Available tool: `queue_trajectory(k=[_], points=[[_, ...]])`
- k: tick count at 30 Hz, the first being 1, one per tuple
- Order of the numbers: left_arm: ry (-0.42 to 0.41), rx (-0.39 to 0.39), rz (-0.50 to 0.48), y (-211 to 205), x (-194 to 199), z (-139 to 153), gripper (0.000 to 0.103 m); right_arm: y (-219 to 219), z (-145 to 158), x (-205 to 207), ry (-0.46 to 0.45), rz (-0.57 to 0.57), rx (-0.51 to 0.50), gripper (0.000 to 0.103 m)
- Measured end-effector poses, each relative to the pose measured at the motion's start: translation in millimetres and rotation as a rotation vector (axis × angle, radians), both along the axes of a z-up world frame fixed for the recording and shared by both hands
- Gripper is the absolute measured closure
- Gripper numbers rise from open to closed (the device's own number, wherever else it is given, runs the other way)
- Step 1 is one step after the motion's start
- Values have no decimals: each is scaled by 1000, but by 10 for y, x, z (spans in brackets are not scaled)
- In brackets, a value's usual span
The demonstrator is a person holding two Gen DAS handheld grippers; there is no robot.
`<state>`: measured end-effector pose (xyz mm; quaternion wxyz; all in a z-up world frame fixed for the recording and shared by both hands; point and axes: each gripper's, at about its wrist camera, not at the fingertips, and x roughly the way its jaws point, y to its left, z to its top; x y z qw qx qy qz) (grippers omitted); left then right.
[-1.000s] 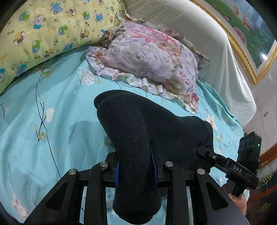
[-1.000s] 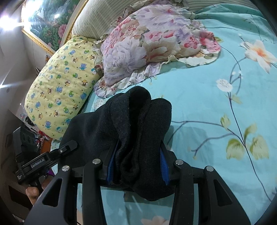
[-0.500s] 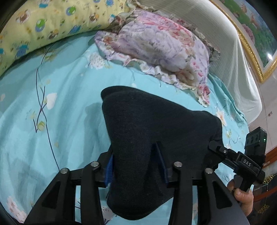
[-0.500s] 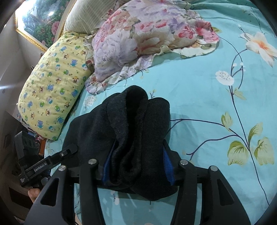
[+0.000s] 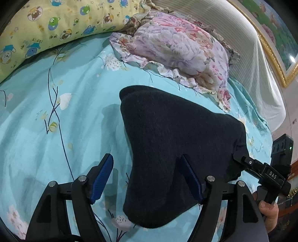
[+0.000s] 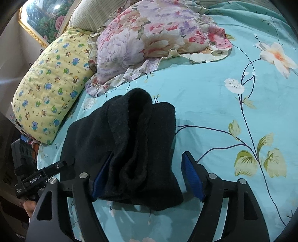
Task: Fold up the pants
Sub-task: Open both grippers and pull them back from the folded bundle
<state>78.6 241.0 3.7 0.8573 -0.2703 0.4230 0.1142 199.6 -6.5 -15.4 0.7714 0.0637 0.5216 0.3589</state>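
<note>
Dark folded pants [image 5: 167,149] lie on the turquoise floral bedsheet [image 5: 74,111], lower than before. Left tongs [image 5: 147,176] and right tongs [image 6: 147,175], clamped a second ago, are opening, pads off the cloth between them.

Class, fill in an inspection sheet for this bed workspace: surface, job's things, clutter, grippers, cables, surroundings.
Surface: turquoise flowered bedsheet, lightly creased.
Job's things: dark pants, folded into a bundle, lying on the sheet.
Clutter: floral pillow and yellow cartoon-print pillow beyond the pants.
Grippers: left gripper jaws opening, one pad clear of the cloth; right gripper jaws opening, pants between them, one pad clear.
Cables: nothing seen.
Surroundings: striped headboard, gold-framed flower picture; a hand holds the other gripper's handle.
</note>
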Motion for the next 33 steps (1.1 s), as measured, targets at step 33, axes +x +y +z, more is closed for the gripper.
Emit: queue_trajectory(k=[33], points=[[0,214,9,-431,-446,206,21,-32,321,-619,-276,117,-15,14]])
